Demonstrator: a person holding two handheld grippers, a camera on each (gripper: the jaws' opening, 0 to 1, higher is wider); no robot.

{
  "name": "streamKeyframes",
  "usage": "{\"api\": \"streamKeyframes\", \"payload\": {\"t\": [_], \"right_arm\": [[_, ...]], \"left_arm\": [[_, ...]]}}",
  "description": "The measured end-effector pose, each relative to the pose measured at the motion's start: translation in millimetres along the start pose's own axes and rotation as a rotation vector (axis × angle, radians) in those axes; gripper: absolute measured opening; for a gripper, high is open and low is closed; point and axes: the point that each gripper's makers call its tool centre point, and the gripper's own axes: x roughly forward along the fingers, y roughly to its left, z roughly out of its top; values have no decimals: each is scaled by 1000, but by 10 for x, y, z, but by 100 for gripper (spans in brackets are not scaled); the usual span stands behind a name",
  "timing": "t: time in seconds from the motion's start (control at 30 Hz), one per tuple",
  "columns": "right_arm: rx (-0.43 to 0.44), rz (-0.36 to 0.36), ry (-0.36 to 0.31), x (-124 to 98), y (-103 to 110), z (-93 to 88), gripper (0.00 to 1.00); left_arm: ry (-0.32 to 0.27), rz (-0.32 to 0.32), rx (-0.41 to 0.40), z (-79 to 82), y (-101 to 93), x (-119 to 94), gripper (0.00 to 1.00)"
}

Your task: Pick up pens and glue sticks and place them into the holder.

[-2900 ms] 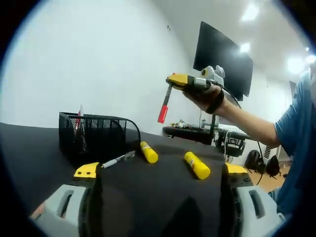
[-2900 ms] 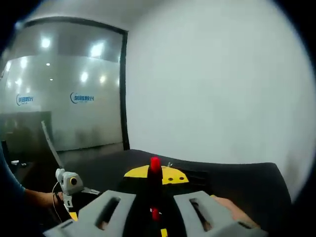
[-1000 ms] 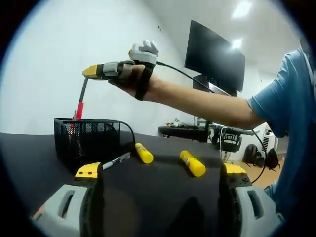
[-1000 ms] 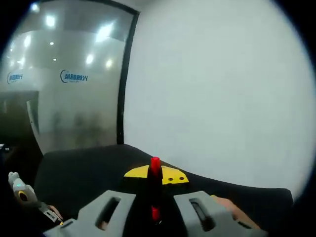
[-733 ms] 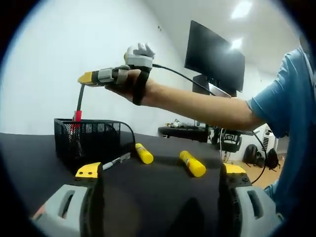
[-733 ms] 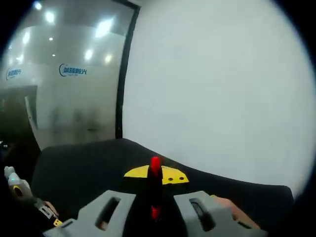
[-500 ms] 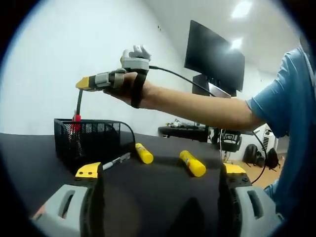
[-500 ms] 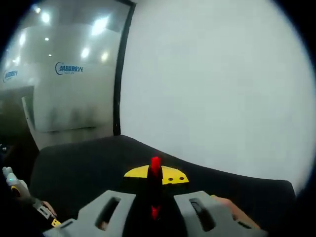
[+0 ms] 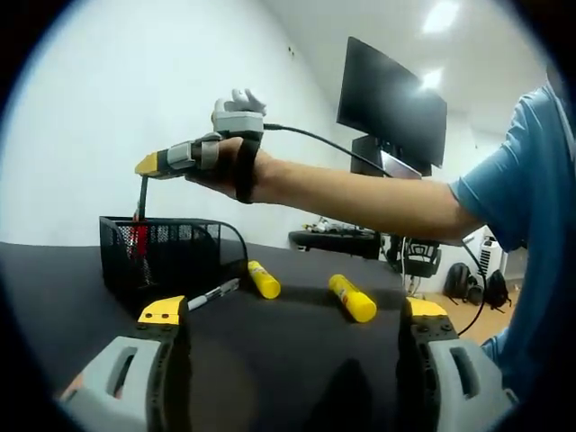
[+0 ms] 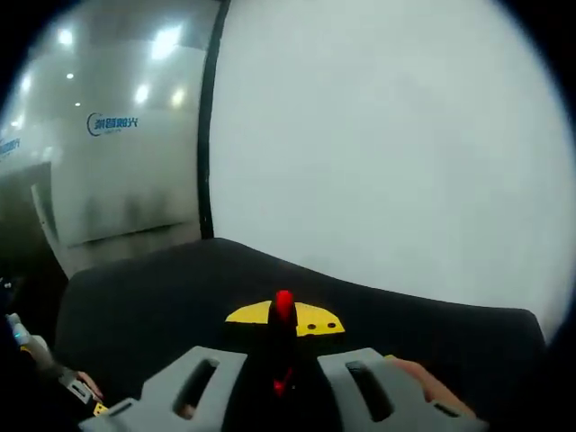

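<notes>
My left gripper (image 9: 288, 360) has its fingers spread wide, low over the black table (image 9: 297, 351). Past them lie a marker (image 9: 214, 292) and two glue sticks (image 9: 266, 280) (image 9: 353, 299). Beyond the marker stands the mesh holder (image 9: 171, 252). Above it my right gripper (image 9: 146, 166) is clenched on a red pen (image 9: 139, 225) whose lower end is inside the holder; in the right gripper view the pen's red tip (image 10: 284, 304) sticks up between my fingers.
</notes>
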Motion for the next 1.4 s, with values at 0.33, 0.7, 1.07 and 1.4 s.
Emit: {"api": "streamKeyframes", "payload": {"t": [0.33,0.7,1.07,1.4], "right_arm": [[-23,-16,-9,-106,-16,46,5],[-64,-15,-48,-557,-78,134,5],[-213,134,-42,-1086,115,151,12],[-200,185,68,-1494,26,-277,14]], "left_arm": [[5,3,1,-7,9,-1,92],[5,15,3,-11,30,-8,91],[14,19,-4,-34,36,-9,88],[24,27,-7,-57,50,-5,88]]}}
